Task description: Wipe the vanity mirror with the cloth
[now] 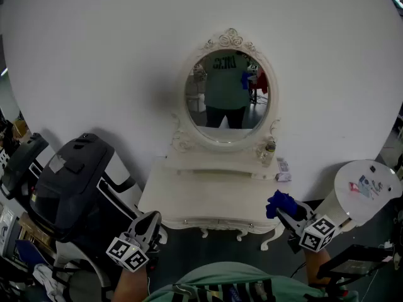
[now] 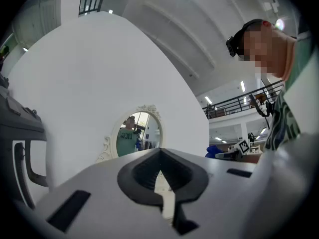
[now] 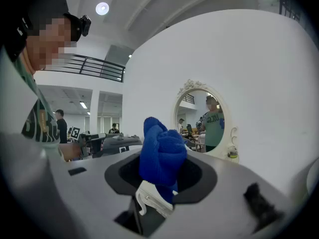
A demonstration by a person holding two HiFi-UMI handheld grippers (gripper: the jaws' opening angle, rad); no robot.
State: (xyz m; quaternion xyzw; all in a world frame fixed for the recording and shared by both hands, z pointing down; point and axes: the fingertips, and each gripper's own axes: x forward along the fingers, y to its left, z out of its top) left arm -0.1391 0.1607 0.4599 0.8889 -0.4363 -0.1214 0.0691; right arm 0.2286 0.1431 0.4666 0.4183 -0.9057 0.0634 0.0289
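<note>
Against the wall, vanity mirror (image 1: pixel 227 96) upright at rear of surface (image 1: pixel 208 197). Small bottle (image 1: pixel 269 148) just right of mirror's base. Left tool (image 1: pixel 148 224) before surface's left front corner; right tool (image 1: pixel 284 214) at right front corner, cloth (image 1: pixel 280 202) between its jaws. Bulky machine (image 1: pixel 69 187) left of surface.

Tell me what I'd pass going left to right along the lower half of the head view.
Black-and-white machine → left gripper → white vanity table → blue cloth held in the jaws of the right gripper → round white stand.
</note>
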